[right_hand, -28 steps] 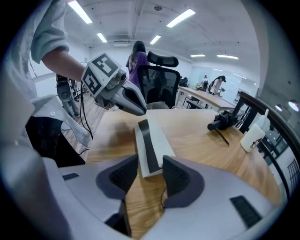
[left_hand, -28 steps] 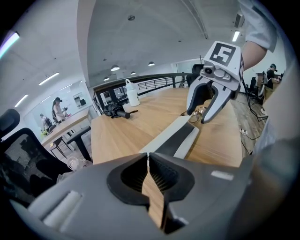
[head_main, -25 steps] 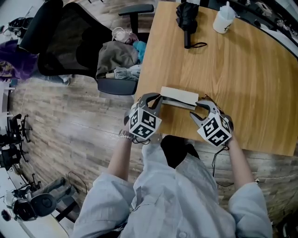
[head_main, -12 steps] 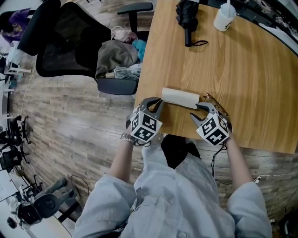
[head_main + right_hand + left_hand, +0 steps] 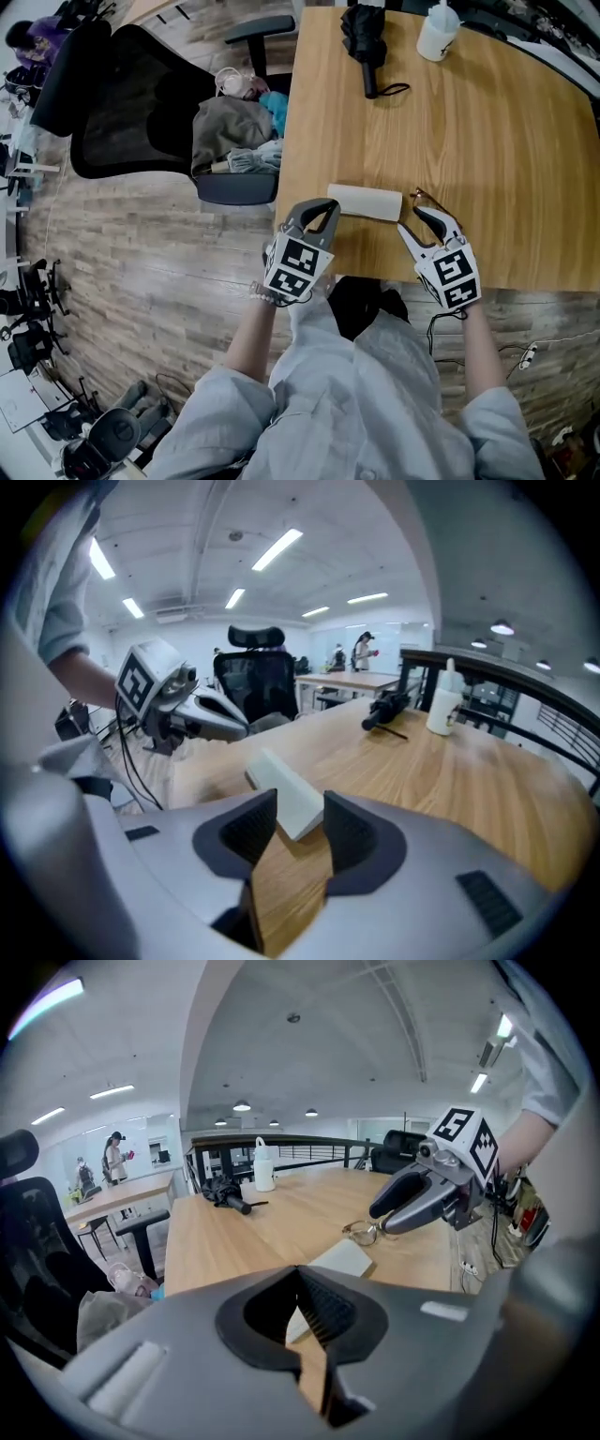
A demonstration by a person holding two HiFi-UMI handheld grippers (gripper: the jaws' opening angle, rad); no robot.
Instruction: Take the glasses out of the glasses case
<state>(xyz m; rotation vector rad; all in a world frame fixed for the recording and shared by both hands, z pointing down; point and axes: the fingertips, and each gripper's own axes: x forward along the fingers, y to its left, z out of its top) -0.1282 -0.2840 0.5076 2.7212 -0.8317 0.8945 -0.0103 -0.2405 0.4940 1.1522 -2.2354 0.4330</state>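
The left gripper looks pinched shut on nothing, though its view is murky. The right gripper stands wide and empty, with the white case lying beyond its jaws. The glasses rest on the table just beside the case, so removal seems done; next, both tools need only back away.

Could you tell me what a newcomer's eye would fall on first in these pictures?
Most striking are the marker-cubed left gripper and right gripper, flanking a white glasses case near the front edge of the wooden table. The glasses lie out on the wood by the right gripper's open jaws. At the far end are a folded black umbrella and a white bottle.
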